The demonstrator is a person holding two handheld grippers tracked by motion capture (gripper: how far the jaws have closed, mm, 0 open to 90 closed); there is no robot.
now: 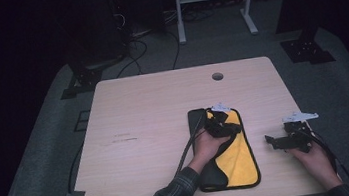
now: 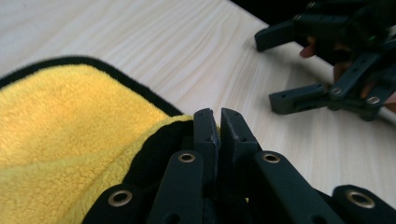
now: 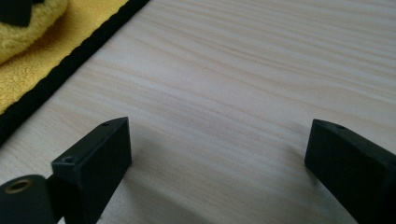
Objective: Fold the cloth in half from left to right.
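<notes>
Your left gripper (image 2: pixel 219 122) pinches the yellow towel's (image 1: pixel 235 158) black-edged corner mid-fold; right gripper (image 1: pixel 288 140) waits spread at 3 o'clock.

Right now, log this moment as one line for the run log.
left gripper: shut on yellow cloth edge | right gripper: open, apart from cloth, over bare table | cloth: partly folded over
</notes>
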